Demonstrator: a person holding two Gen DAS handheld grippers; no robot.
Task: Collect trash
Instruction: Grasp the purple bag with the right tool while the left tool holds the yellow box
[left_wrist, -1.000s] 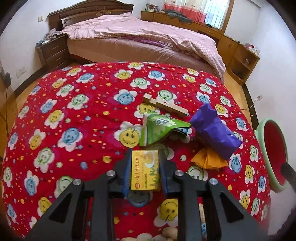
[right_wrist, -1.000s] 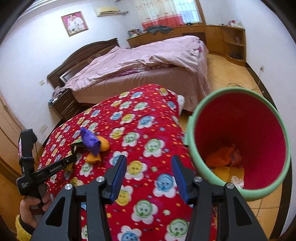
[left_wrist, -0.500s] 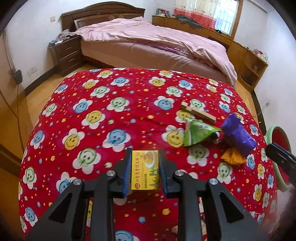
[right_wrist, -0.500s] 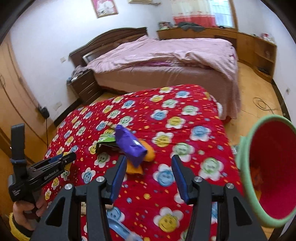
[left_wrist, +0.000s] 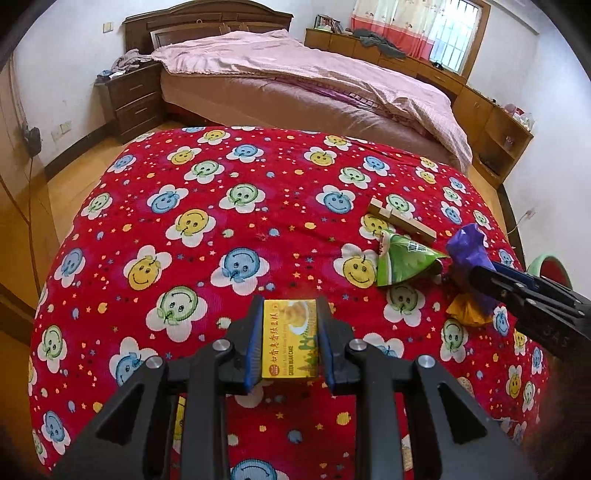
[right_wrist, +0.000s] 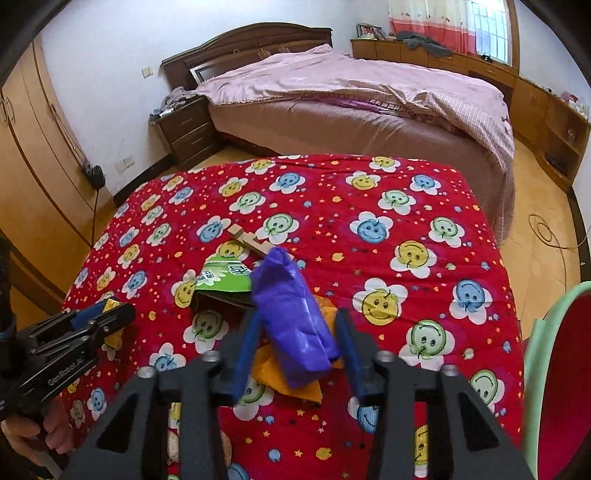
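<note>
Purple wrapper (right_wrist: 291, 317) now between right gripper (right_wrist: 297, 354) fingers

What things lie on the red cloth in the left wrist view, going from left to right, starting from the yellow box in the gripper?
Yellow box held in the left gripper → green wrapper → purple bag with the right gripper reaching it → bin at the right edge.

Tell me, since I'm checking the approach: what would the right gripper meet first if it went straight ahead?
Most likely the purple wrapper, already lying between the open right gripper fingers, above the orange wrapper.
</note>
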